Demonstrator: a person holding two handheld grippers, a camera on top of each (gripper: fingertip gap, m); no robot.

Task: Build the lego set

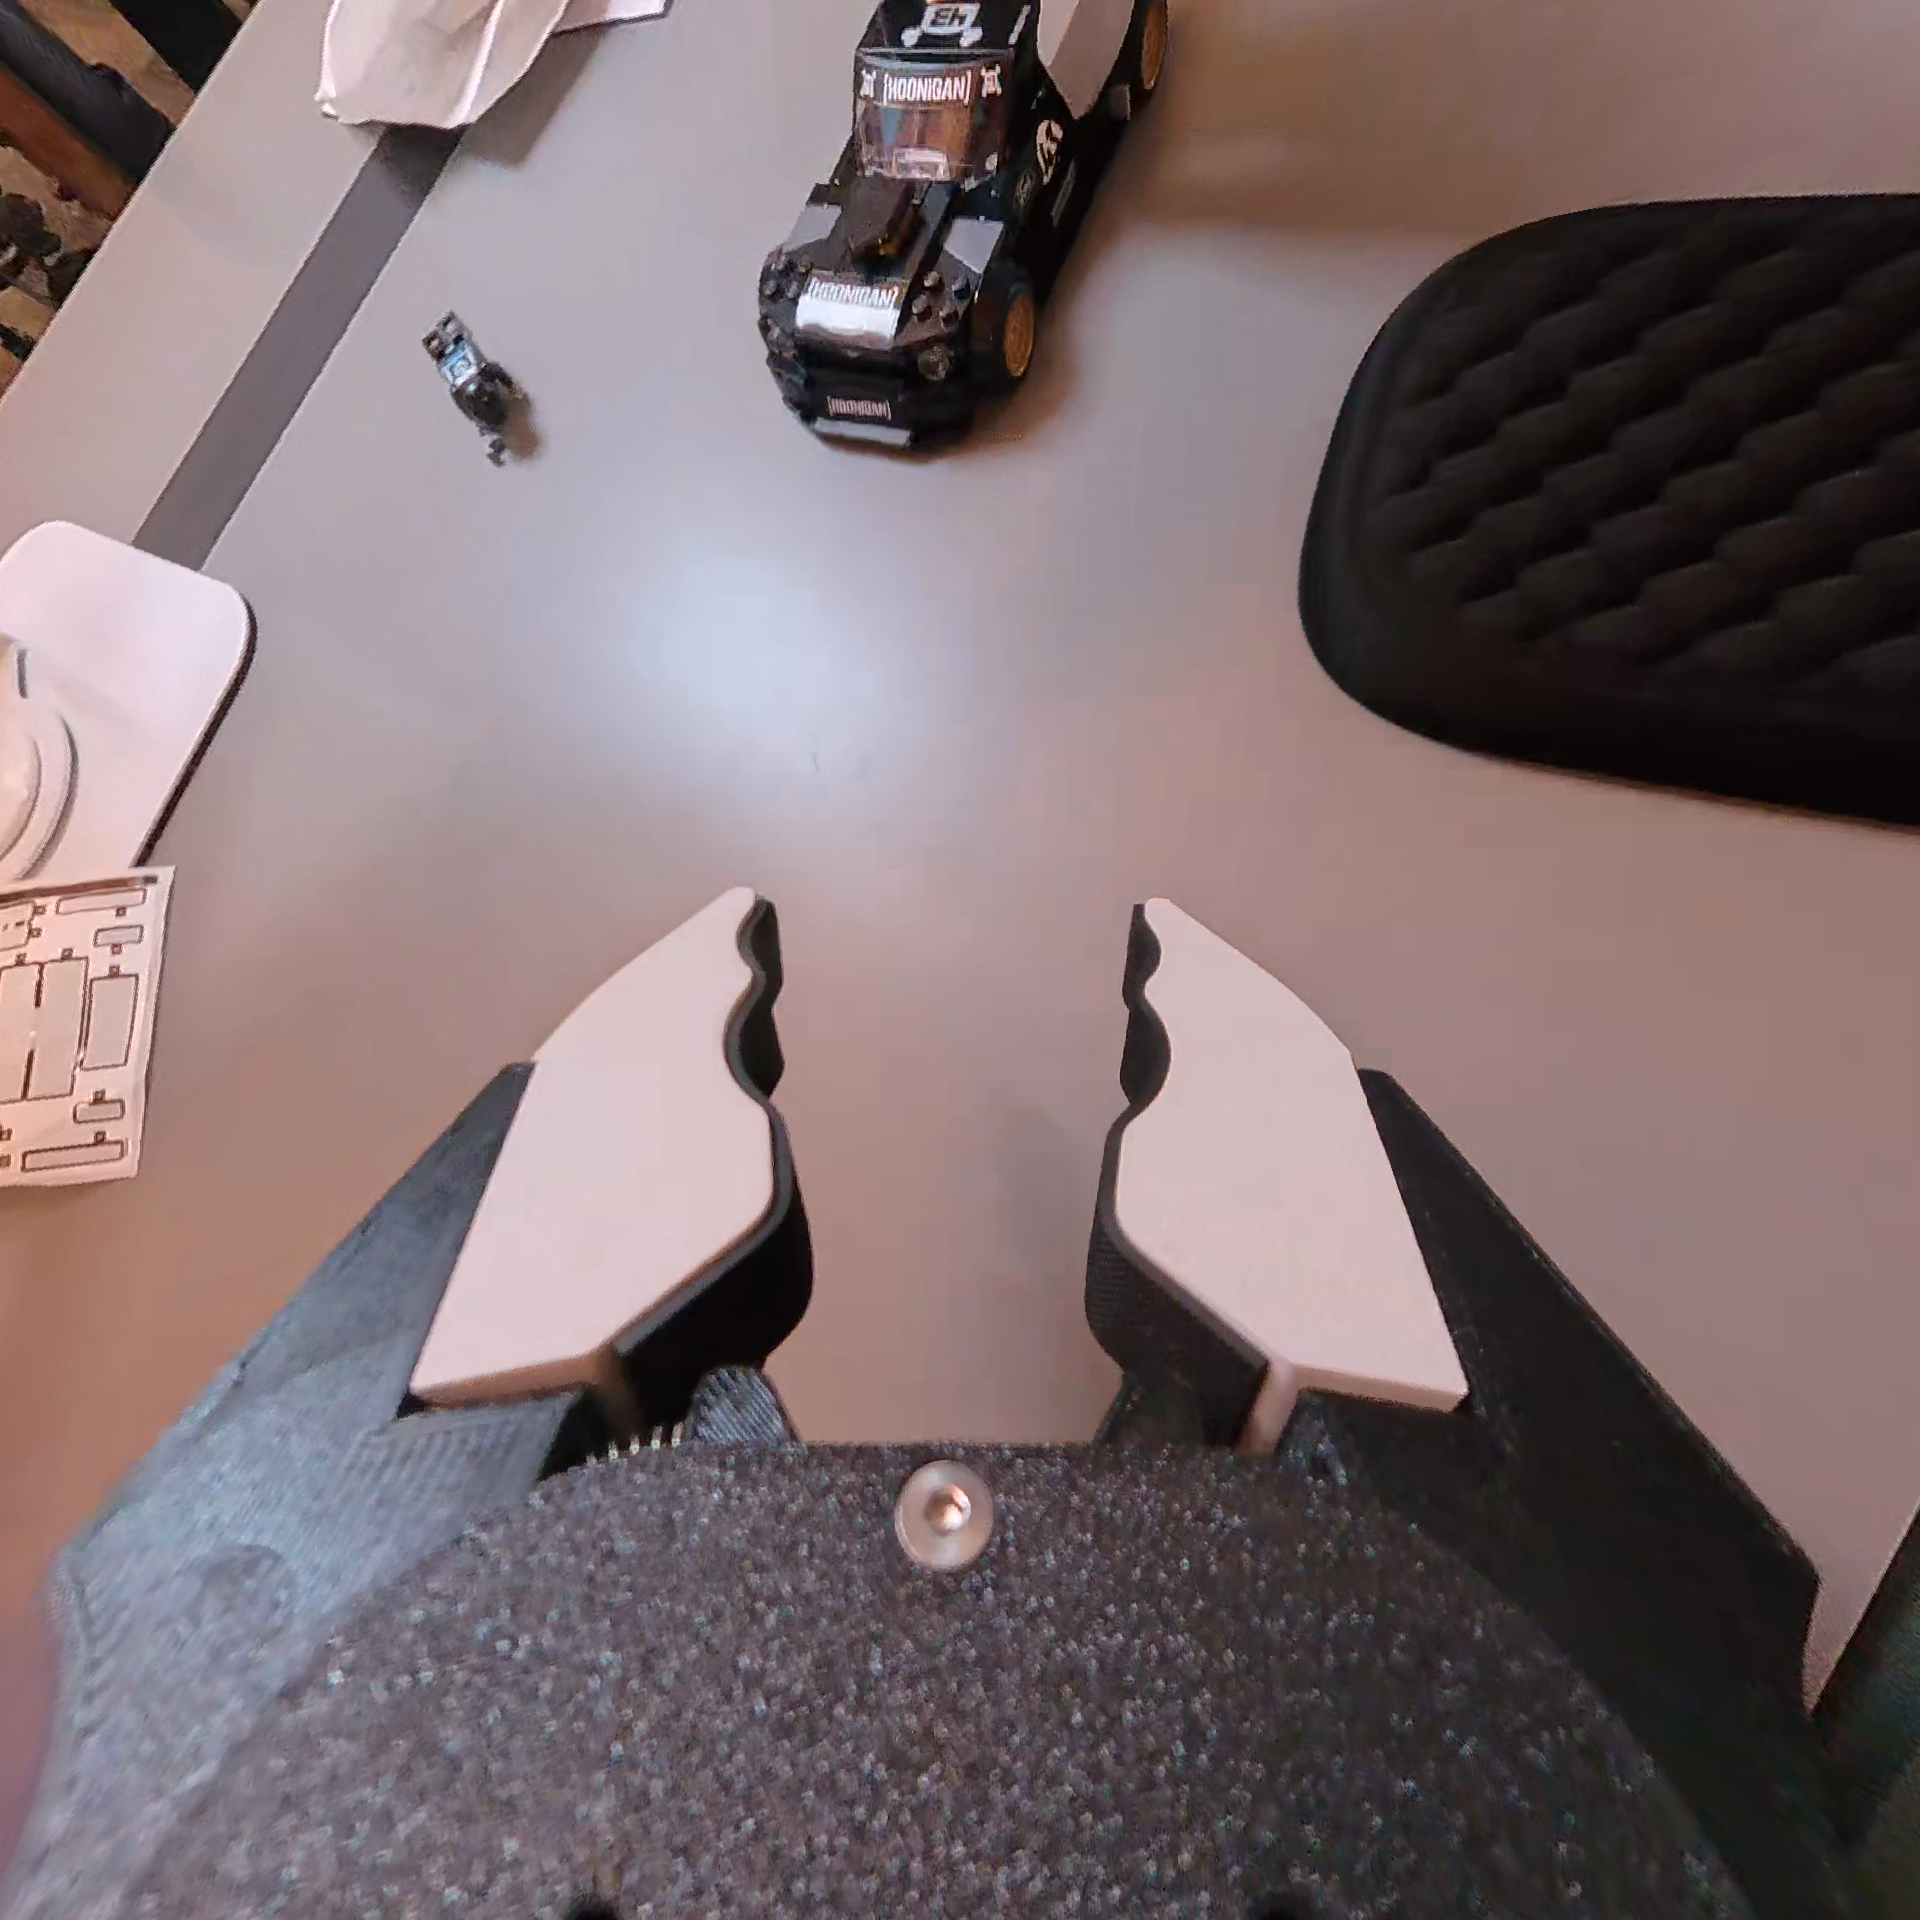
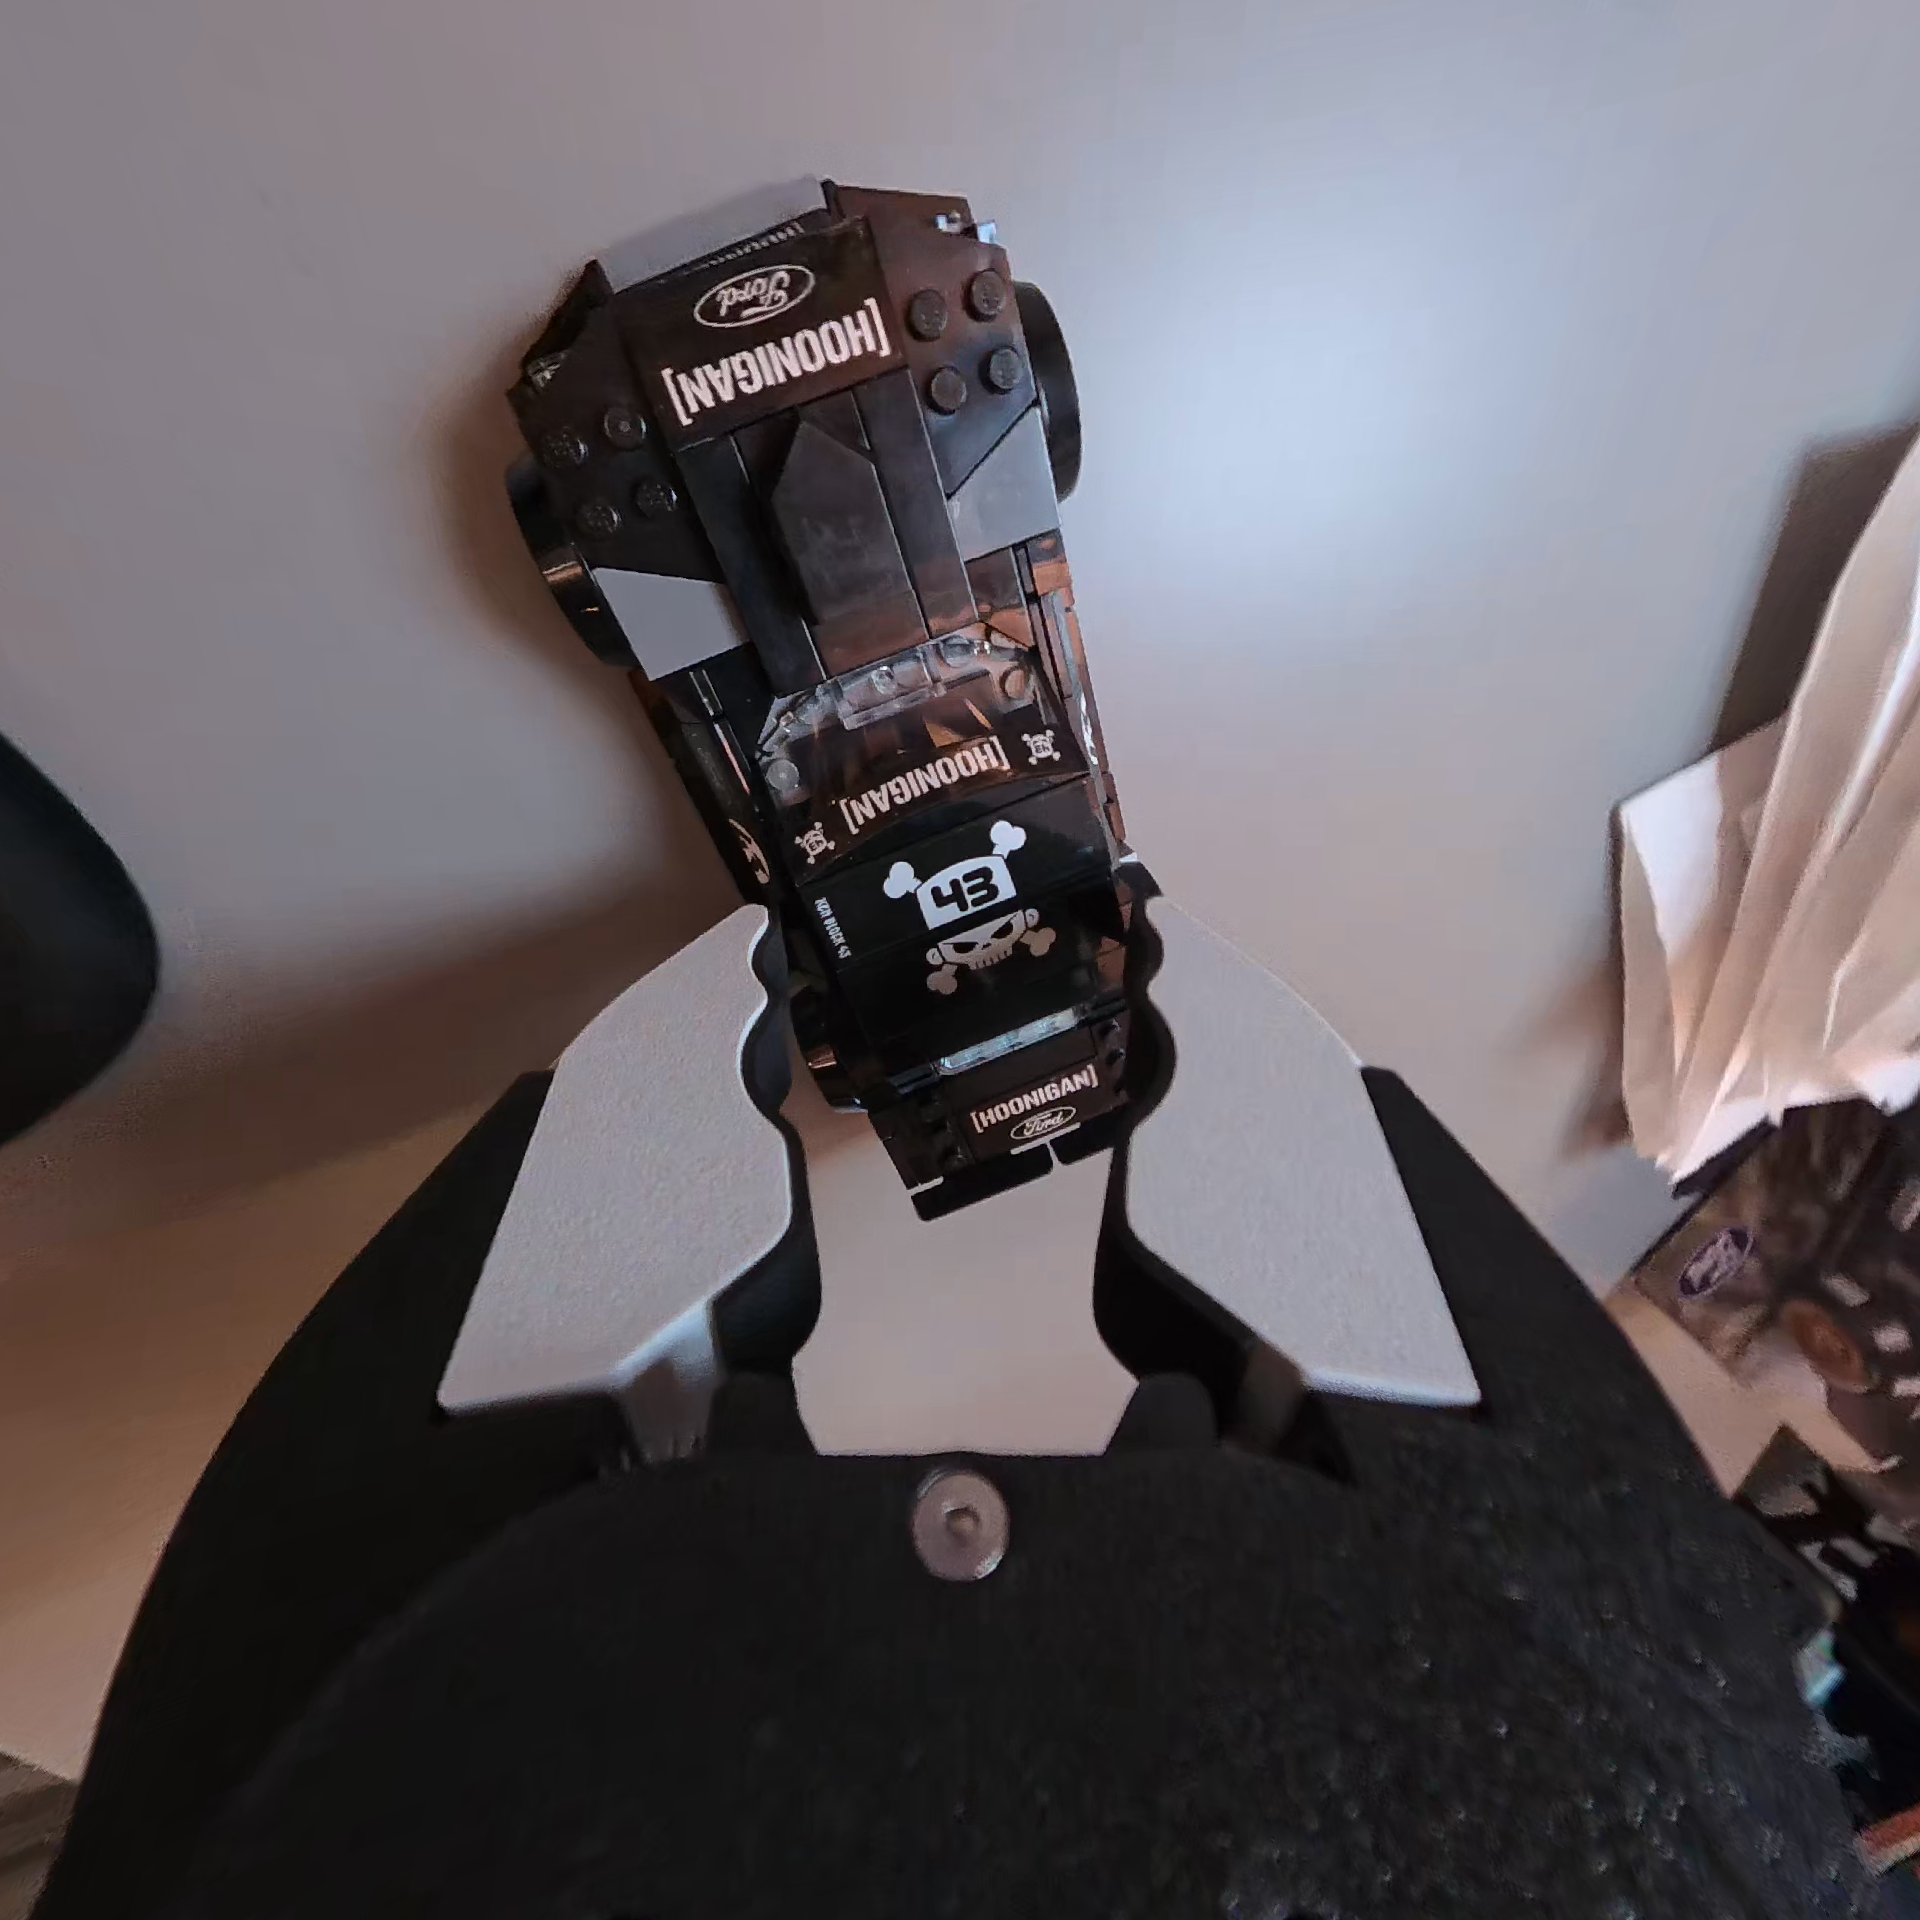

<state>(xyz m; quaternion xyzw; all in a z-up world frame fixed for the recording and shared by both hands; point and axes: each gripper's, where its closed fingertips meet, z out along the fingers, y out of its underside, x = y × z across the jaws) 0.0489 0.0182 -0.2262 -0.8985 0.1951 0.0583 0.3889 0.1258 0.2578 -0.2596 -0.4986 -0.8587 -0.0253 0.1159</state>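
Observation:
A black lego car [image 1: 914, 239] with white decals and gold wheels stands on the grey table [image 1: 727, 675], its nose toward my left gripper. My left gripper [image 1: 951, 914] is open and empty, hovering well short of the car. A small black lego piece [image 1: 473, 379] lies to the left of the car. In the right wrist view the car [image 2: 831, 582] is seen from behind and above. My right gripper [image 2: 956, 925] is open, with its fingers on either side of the car's roof and rear. I cannot tell whether the pads touch the car.
A black quilted cushion [image 1: 1642, 499] lies at the right. A sticker sheet [image 1: 73, 1029] and a white stand [image 1: 114, 665] are at the left edge. Crumpled white paper [image 1: 436, 52] lies far left; in the right wrist view it [image 2: 1787, 831] lies over a box [image 2: 1766, 1309]. Some 25 cm of space lies between my two pairs of fingers. The small black lego piece [image 1: 473, 379] lies some 15 cm from my right tips, 25 cm from my left tips.

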